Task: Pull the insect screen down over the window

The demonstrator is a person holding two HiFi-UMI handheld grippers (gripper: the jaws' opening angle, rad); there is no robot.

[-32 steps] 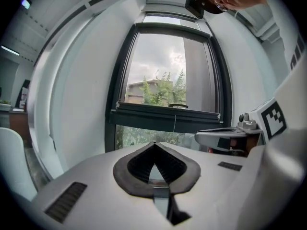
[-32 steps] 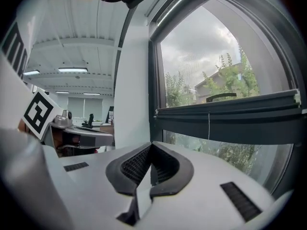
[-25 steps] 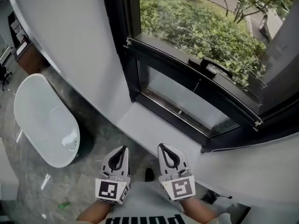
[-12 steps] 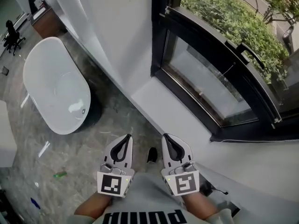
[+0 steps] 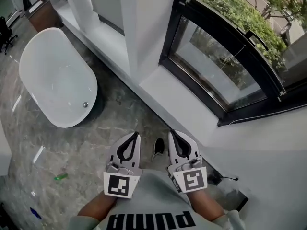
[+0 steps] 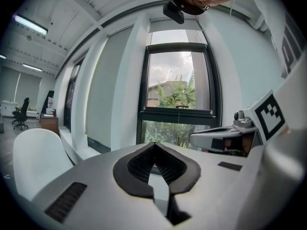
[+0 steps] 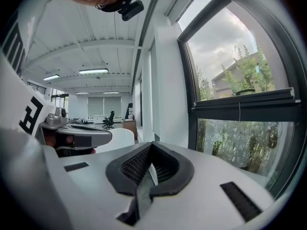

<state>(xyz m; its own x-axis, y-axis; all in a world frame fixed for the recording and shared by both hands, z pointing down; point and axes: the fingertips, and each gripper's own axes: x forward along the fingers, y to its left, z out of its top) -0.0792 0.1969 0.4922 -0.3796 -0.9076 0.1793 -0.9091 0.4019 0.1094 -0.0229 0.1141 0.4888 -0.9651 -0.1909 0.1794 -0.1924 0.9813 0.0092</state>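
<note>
Both the left gripper (image 5: 135,136) and the right gripper (image 5: 171,133) are closed on nothing, and the window (image 5: 216,66) lies ahead and up to their right, nearer the right one; I can't pick out the insect screen itself.

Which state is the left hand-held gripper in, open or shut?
Shut. The left hand-held gripper shows jaw tips touching in its own view, nothing between them.

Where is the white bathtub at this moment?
Head view, upper left: the bathtub stands on the grey floor, left of the white window ledge and ahead of the left gripper.
</note>
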